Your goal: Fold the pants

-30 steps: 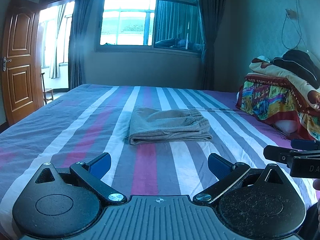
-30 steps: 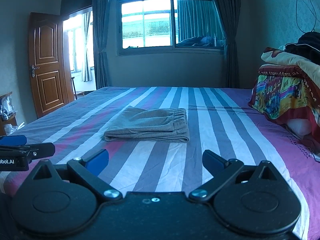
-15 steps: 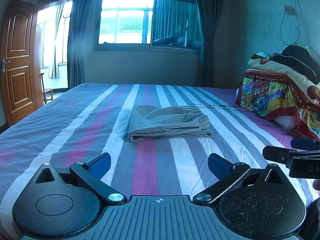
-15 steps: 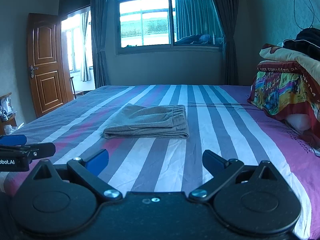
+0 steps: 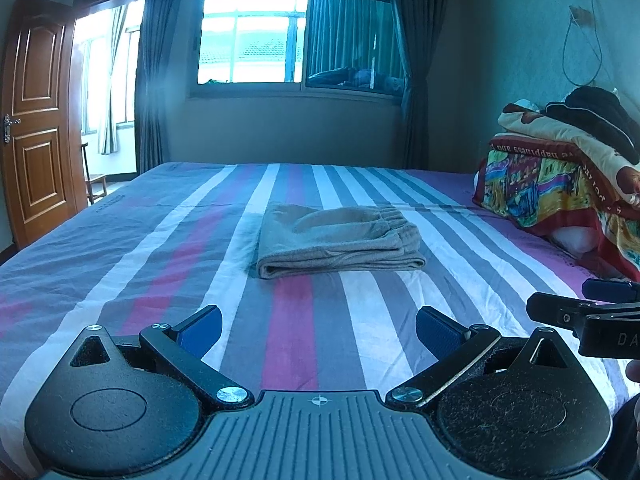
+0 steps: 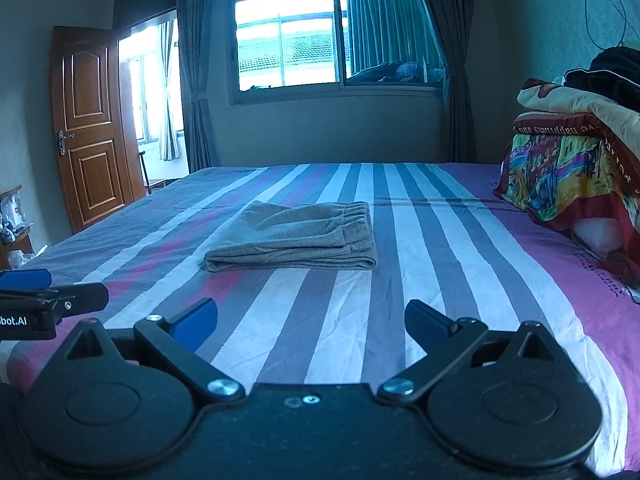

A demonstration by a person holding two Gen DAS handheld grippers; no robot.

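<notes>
Left wrist view: grey pants (image 5: pixel 338 242) lie folded into a flat bundle in the middle of the striped bed (image 5: pixel 132 264), and nothing touches them.
Pants, detail: the elastic waistband sits on the pants' right end, the folded edge faces the cameras, and the layers are stacked neatly.
Right wrist view: same pants (image 6: pixel 296 240), seen a little left of centre, flat on the bed (image 6: pixel 460 264).
Left gripper (image 5: pixel 318 326): short of the pants on the near side, well apart from them, blue pads spread wide, nothing between them.
Right gripper (image 6: pixel 310 320): also on the near side of the pants, well apart, fingers spread wide and holding nothing.
Side by side: each gripper's tip shows at the edge of the other's view.
Right of the pants: a pile of bright blankets (image 5: pixel 560 184) at the bed's edge, dark clothing on top.
Beyond the pants: window (image 6: pixel 336 36) with dark curtains.
Far left of the pants: a brown door (image 6: pixel 90 128), open.
</notes>
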